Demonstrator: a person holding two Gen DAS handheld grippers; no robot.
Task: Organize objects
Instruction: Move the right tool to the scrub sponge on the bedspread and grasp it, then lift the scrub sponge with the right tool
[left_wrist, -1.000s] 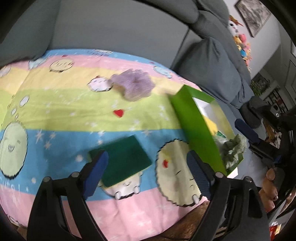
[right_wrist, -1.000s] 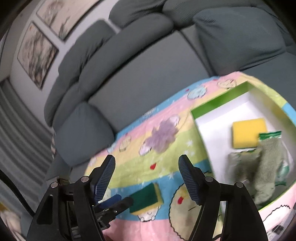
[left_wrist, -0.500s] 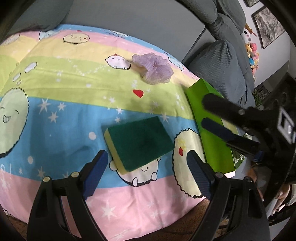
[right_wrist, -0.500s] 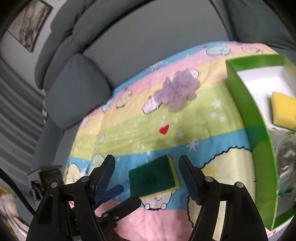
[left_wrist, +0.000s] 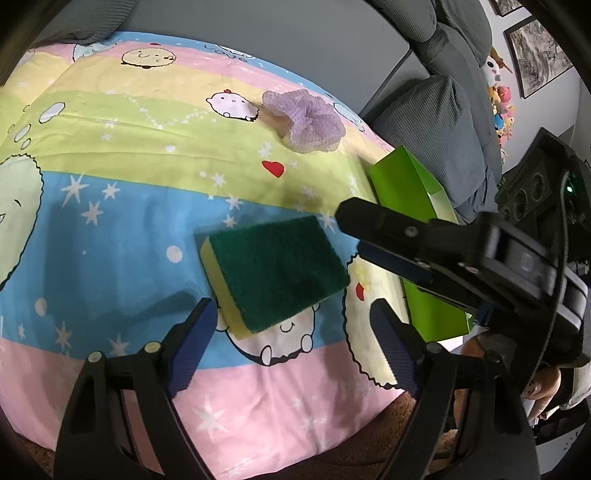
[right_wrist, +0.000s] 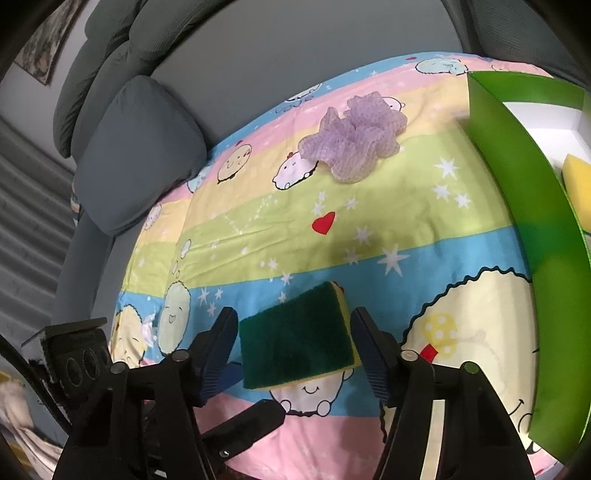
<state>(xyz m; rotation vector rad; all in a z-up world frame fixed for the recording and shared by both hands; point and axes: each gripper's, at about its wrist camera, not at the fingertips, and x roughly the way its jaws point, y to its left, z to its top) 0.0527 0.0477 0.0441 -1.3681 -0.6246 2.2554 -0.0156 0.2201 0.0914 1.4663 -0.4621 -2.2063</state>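
One green box (right_wrist: 524, 206) with a white inside stands at the right of the pastel blanket (right_wrist: 258, 229); only a yellow sponge (right_wrist: 576, 184) shows in it. Near the front edge lies the green-topped scouring sponge (right_wrist: 295, 347), flat on the blanket between the spread fingers of the right gripper (right_wrist: 293, 343), not yet pinched. The left gripper (left_wrist: 291, 332) hovers open just near of it. Farther back rests a purple mesh puff (right_wrist: 354, 147)

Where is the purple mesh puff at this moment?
The puff lies on the blanket's yellow-green stripes near the sofa back, beyond the sponge, left of the green box in the right wrist view.
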